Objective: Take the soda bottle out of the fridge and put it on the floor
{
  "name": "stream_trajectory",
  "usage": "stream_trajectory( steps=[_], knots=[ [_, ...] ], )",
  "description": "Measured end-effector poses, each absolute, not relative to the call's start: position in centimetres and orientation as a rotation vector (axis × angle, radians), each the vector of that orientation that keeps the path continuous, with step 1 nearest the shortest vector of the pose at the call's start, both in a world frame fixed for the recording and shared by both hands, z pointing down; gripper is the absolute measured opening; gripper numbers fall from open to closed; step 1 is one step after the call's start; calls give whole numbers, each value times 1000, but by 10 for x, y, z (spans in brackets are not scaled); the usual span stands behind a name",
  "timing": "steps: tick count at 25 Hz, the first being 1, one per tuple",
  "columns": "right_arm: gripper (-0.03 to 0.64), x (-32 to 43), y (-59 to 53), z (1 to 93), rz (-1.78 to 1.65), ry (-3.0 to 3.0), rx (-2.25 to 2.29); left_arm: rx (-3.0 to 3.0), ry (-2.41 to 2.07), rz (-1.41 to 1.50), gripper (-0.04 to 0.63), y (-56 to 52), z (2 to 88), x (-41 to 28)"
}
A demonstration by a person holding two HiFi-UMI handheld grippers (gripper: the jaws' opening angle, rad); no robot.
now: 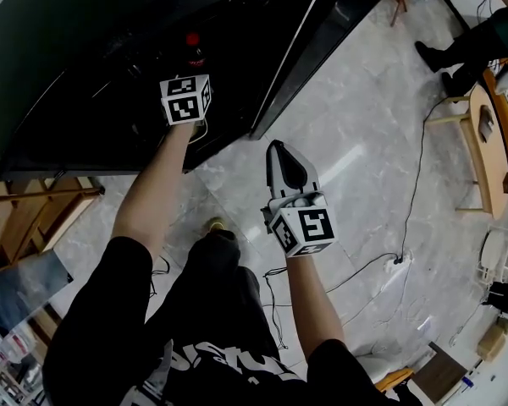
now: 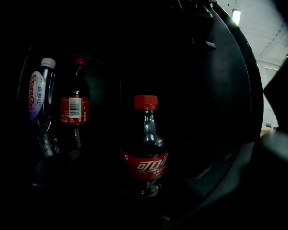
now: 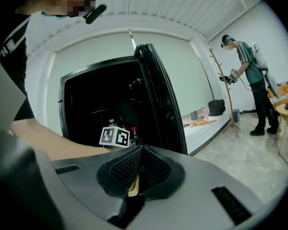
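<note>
Inside the dark fridge (image 1: 85, 74) stands a soda bottle (image 2: 145, 147) with a red cap and red label, upright on the shelf; its cap (image 1: 192, 39) also shows from above. My left gripper (image 2: 149, 195) reaches into the fridge, its marker cube (image 1: 186, 98) at the opening. Its jaws stand wide on either side of the bottle and I see no pad pressing on it. My right gripper (image 1: 278, 149) hangs over the marble floor outside the fridge, jaws shut (image 3: 141, 150) on nothing.
Behind the soda bottle stand a second cola bottle (image 2: 75, 104) and a clear bottle with a white cap (image 2: 38, 95). The fridge door (image 1: 296, 49) stands open to the right. A person (image 3: 249, 75), a coat stand (image 3: 223, 85), a wooden table (image 1: 483, 142) and a floor cable (image 1: 372, 265) are around.
</note>
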State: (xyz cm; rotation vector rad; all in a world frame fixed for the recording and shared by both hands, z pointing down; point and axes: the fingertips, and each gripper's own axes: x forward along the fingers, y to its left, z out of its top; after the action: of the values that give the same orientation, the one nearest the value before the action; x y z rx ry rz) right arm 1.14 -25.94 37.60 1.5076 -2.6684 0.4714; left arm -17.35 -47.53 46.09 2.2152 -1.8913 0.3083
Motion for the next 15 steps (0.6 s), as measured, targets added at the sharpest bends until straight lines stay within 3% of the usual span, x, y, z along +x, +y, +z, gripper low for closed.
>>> stream_trajectory(
  steps=[6, 15],
  knots=[
    [21, 17, -255, 386, 483, -2659, 1518, 2229, -1878, 335, 310, -484, 466, -173],
    [21, 41, -240, 393, 531, -2623, 1587, 2221, -1880, 342, 305, -460, 460, -168]
  ],
)
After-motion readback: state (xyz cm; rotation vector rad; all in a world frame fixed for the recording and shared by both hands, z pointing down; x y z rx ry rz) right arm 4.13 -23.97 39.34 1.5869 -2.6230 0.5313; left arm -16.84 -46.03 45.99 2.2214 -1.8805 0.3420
